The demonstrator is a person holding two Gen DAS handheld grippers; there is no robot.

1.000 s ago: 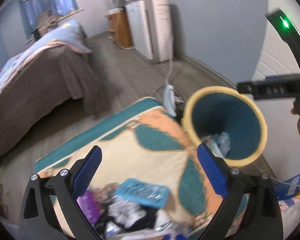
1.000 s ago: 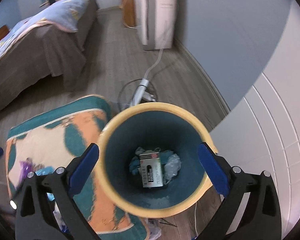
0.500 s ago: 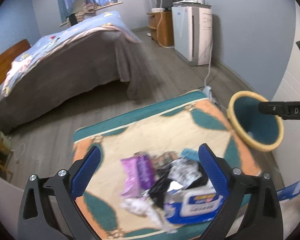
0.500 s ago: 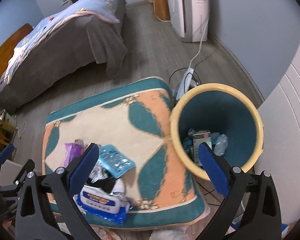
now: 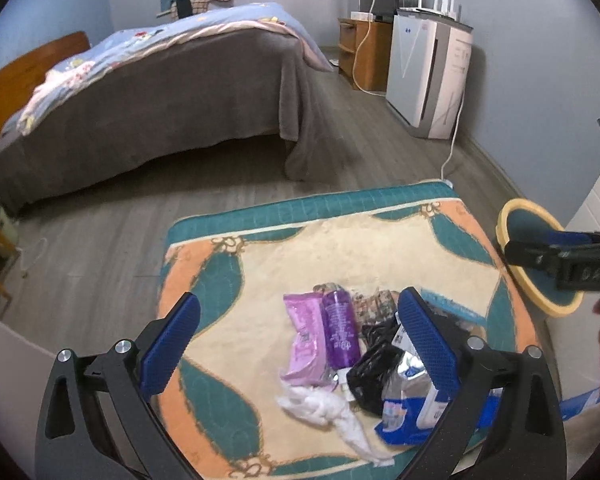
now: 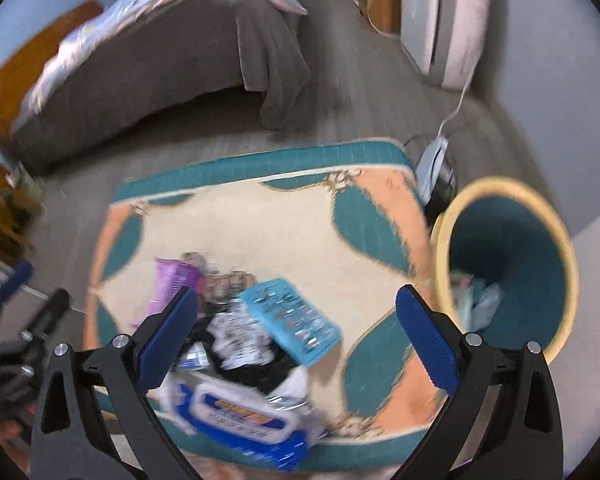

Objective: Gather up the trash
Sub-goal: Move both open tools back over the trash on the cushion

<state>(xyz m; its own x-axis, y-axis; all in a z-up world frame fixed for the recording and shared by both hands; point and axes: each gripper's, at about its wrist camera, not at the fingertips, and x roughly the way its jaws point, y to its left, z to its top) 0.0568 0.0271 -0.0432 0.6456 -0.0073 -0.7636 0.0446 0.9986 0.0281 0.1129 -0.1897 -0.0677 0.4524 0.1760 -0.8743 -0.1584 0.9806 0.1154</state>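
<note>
A pile of trash [image 5: 352, 356] is seen on the rug [image 5: 260, 264], beside the yellow-rimmed bin [image 6: 508, 264], which already holds some litter. The left gripper [image 5: 300, 340] and right gripper [image 6: 296, 328] are held above the pile, fingers spread wide and empty. A pick is judged pending: one item must be straddled and pinched.

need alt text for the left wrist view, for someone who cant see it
An open left gripper hovers over a pile of trash on a patterned rug: a purple bottle, pink packet, black bag and white tissue. A yellow-rimmed bin stands at right, a bed behind.
</note>
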